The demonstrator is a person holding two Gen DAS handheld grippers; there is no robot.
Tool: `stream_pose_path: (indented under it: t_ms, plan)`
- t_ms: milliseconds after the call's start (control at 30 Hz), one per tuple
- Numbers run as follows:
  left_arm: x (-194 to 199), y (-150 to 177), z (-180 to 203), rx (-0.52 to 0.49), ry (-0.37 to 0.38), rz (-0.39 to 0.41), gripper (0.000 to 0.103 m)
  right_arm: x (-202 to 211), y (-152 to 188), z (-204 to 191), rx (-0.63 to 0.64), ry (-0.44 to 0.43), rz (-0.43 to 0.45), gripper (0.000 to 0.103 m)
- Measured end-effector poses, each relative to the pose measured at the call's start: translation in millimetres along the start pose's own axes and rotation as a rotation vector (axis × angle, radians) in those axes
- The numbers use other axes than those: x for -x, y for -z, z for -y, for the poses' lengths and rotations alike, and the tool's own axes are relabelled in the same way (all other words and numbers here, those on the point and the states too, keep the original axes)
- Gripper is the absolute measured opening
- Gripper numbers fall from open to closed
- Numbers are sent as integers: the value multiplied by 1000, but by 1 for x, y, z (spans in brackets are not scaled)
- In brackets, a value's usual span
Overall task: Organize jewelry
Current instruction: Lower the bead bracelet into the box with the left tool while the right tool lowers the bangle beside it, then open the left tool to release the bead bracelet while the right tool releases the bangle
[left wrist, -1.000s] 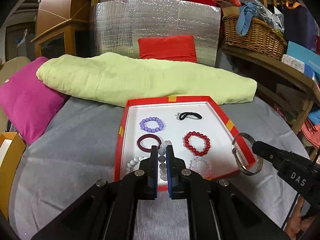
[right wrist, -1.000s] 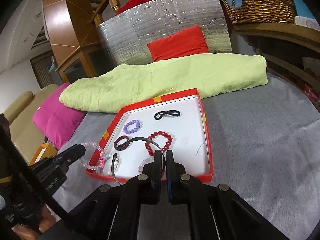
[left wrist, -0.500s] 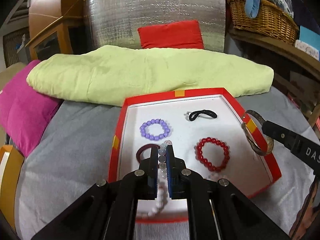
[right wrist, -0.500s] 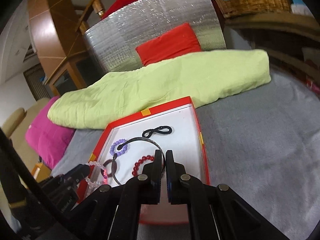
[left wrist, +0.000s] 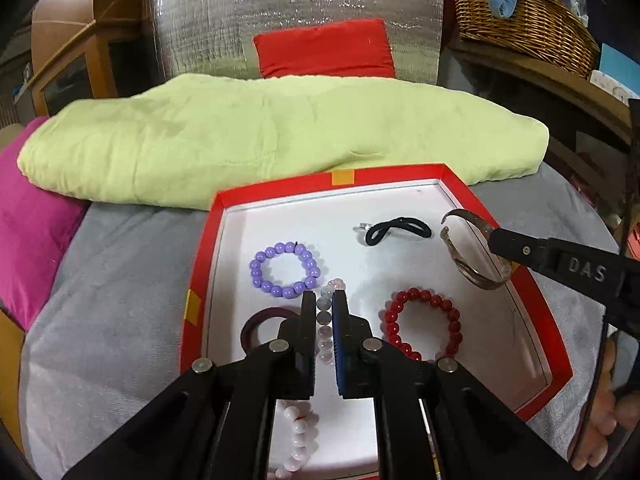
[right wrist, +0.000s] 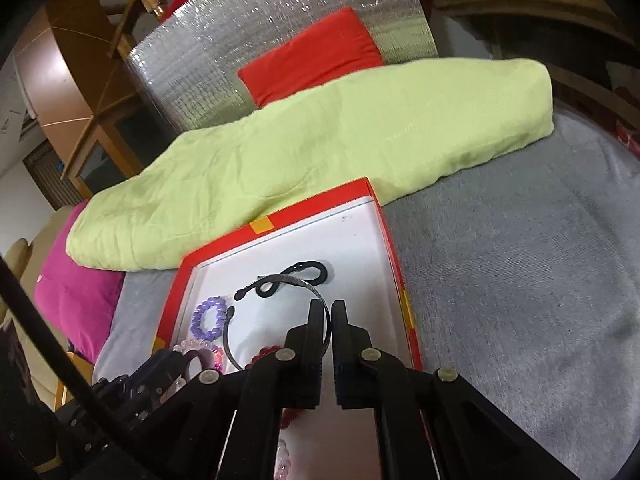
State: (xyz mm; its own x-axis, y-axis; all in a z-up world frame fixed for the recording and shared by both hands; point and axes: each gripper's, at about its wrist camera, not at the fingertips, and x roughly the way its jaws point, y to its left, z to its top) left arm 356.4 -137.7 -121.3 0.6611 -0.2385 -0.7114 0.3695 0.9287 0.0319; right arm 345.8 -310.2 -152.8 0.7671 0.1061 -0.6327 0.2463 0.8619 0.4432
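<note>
A red tray (left wrist: 448, 174) with a white floor lies on the grey cloth. In it lie a purple bead bracelet (left wrist: 285, 269), a red bead bracelet (left wrist: 422, 325), a dark maroon ring (left wrist: 260, 322) and a black hair tie (left wrist: 398, 229). My left gripper (left wrist: 323, 305) is shut on a pale bead bracelet (left wrist: 326, 334) and holds it over the tray's middle. My right gripper (right wrist: 327, 312) is shut on a metal cuff bangle (right wrist: 280, 280), held above the tray's right part; the bangle also shows in the left wrist view (left wrist: 466, 264).
A rolled green blanket (left wrist: 280, 136) lies just behind the tray. A pink cushion (left wrist: 28, 232) is at the left, a red cushion (left wrist: 326, 50) against a silver foil panel behind. A wicker basket (left wrist: 524, 28) sits on a shelf at the right.
Both grippers have moved forward over the tray, each with its piece. The bangle has come from outside the tray's right rim to above its right part.
</note>
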Motion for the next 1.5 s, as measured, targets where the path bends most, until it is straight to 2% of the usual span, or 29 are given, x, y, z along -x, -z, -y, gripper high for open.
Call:
stream_pose_path:
  t_ms: [133,500,867,1500]
  plan:
    - [-7,1,2,-11,-4,-20,8,-8,-2,1,-4,13,-14,4]
    - [-11,4,8,-23,41,-48,8,-19,-5,6,-29,17,-49,4]
    - [-20,11,1,-14,20,-98,8,-30,-2,4,-16,33,-69,8]
    - [-19,14,0,-16,19,-131,8,-30,5,6,-7,63,-74,8]
